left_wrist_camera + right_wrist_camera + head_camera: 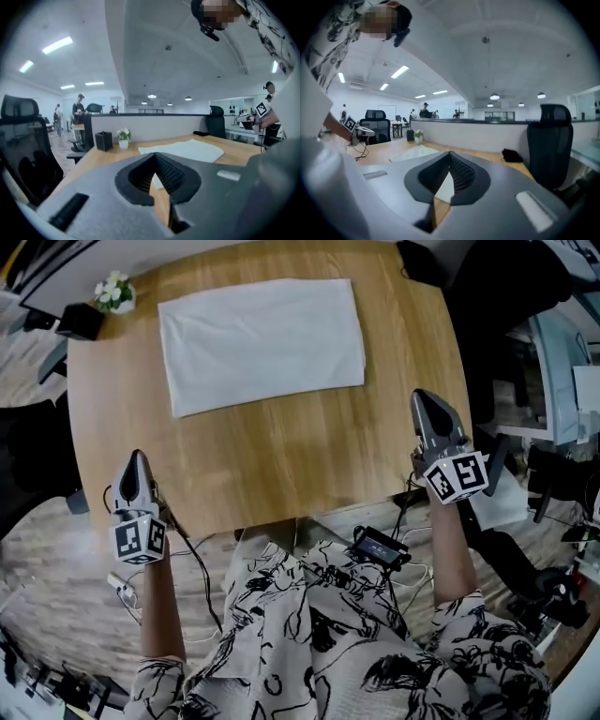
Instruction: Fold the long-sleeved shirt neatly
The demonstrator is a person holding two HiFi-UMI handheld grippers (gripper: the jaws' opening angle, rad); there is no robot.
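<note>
Shirt [261, 343], white and folded into a flat rectangle, lies on the far half of the wooden worktop [281, 460], with a small pot of white flowers [114, 292] and a black box [80, 322] near its far left corner. The left gripper [138, 457] is held over the worktop's near left edge and the right gripper [422, 397] over its right edge, both well apart from the cloth. Each gripper view shows its jaws clenched tip to tip with nothing between them, and the shirt lying beyond on the wood.
</note>
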